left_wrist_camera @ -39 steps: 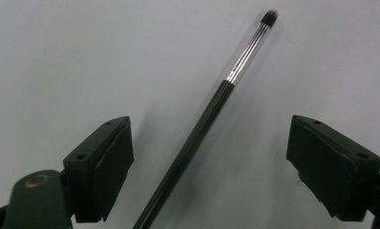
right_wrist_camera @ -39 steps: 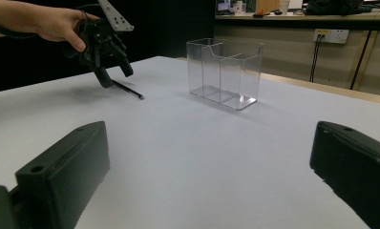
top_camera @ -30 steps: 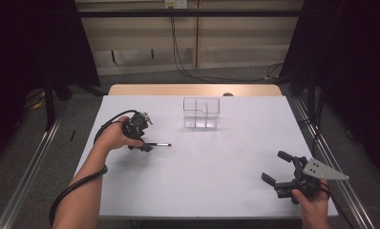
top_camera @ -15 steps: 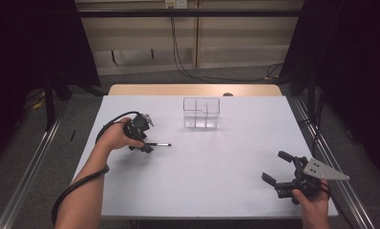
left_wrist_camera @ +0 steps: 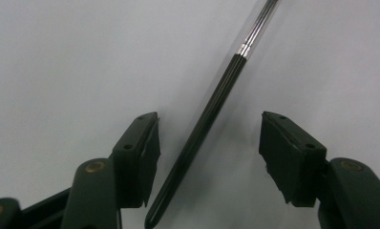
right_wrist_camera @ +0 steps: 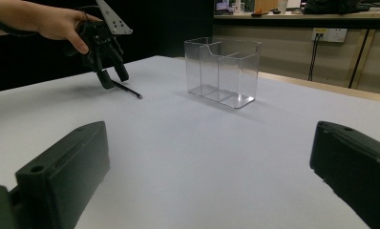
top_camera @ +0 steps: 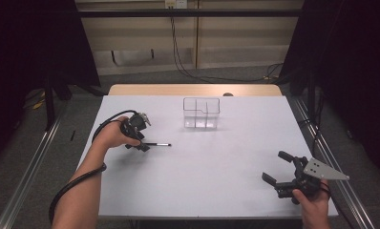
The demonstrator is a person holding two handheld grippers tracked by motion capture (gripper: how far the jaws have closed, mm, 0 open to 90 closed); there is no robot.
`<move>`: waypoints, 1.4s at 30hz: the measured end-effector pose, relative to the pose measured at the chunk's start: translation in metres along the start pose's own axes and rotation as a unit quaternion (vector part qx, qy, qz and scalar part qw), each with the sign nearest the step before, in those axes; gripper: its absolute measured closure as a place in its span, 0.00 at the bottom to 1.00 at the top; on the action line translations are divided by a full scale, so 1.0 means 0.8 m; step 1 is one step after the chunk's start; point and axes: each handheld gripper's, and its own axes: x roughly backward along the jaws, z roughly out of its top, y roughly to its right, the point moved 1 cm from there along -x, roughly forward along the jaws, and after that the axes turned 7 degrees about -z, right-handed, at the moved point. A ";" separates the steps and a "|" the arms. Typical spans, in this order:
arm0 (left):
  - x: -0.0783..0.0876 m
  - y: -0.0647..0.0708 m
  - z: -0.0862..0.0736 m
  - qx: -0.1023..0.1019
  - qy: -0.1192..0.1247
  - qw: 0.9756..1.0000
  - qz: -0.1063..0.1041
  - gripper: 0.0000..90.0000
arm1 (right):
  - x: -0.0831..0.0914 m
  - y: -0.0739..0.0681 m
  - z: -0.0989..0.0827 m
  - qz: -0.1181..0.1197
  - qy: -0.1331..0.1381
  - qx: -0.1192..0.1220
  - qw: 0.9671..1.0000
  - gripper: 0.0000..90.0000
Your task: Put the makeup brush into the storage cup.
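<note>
A black pen with a clear, silver-banded front part lies flat on the white table, left of centre. My left gripper points down over its dark rear end. In the left gripper view the pen runs slantwise between the two pads, with a gap on each side. The left gripper is open, and its jaws have just been closing around the pen. My right gripper rests open near the table's front right corner, with nothing between its fingers.
A clear plastic box with compartments stands upright at the back centre of the table, also in the right gripper view. The left gripper's black cable loops along the forearm. Metal rails run along both table sides.
</note>
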 end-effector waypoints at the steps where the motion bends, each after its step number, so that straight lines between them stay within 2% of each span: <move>1: 0.000 -0.001 -0.001 -0.001 -0.003 1.000 -0.001 0.47 | 0.000 0.000 0.000 -0.001 0.000 0.000 1.000 0.00; 9: -0.001 -0.002 -0.006 0.000 -0.001 1.000 0.001 0.55 | 0.000 0.000 0.000 0.000 -0.001 0.002 1.000 0.00; 10: 0.000 -0.002 -0.006 -0.002 -0.004 1.000 0.001 0.61 | 0.000 0.000 0.000 0.000 -0.001 0.002 1.000 0.00; 14: -0.002 0.000 -0.003 -0.003 -0.014 1.000 0.002 0.66 | 0.000 0.000 0.000 -0.001 -0.001 0.001 1.000 0.00; 15: -0.001 0.000 -0.001 -0.006 -0.025 1.000 -0.004 0.68 | 0.000 0.000 0.000 -0.001 -0.002 0.000 1.000 0.00; 17: -0.003 0.003 0.002 0.001 -0.029 1.000 0.000 0.71 | 0.000 0.001 -0.001 -0.001 -0.002 0.000 1.000 0.00; 19: -0.002 0.003 0.005 -0.009 -0.049 0.999 -0.004 0.73 | 0.001 0.001 -0.001 -0.001 -0.002 0.000 1.000 0.00; 20: -0.003 0.004 0.007 -0.009 -0.054 0.998 -0.008 0.80 | 0.001 0.001 -0.001 -0.001 -0.002 0.000 1.000 0.00; 21: -0.003 0.004 0.007 -0.009 -0.054 0.998 -0.008 0.81 | 0.001 0.001 -0.001 -0.001 -0.002 0.002 1.000 0.00; 22: -0.004 0.005 0.007 0.000 -0.047 0.999 -0.007 0.81 | 0.001 0.001 -0.001 -0.001 -0.002 0.002 1.000 0.00; 26: -0.003 0.005 0.008 0.005 -0.054 0.998 -0.012 0.90 | 0.001 0.001 -0.001 -0.001 -0.003 0.003 1.000 0.00; 28: -0.003 0.006 0.008 0.003 -0.056 0.998 -0.008 0.91 | 0.000 0.001 -0.001 -0.001 -0.003 0.002 1.000 0.00; 33: -0.005 0.008 0.008 0.018 -0.047 0.999 -0.007 0.91 | 0.000 0.001 -0.001 -0.001 -0.004 0.002 1.000 0.00; 35: -0.005 0.009 0.010 0.012 -0.059 0.998 0.001 0.93 | 0.000 0.001 -0.001 -0.001 -0.004 0.003 1.000 0.00; 36: -0.005 0.011 0.011 0.020 -0.059 0.998 0.005 0.93 | 0.000 0.001 -0.001 -0.001 -0.004 0.003 1.000 0.00; 37: -0.005 0.012 0.012 0.015 -0.066 0.998 0.007 0.93 | 0.000 0.001 -0.001 -0.001 -0.004 0.003 1.000 0.00; 42: -0.004 0.014 0.011 0.025 -0.063 0.998 0.017 0.94 | 0.000 0.002 -0.001 -0.002 -0.003 0.001 1.000 0.00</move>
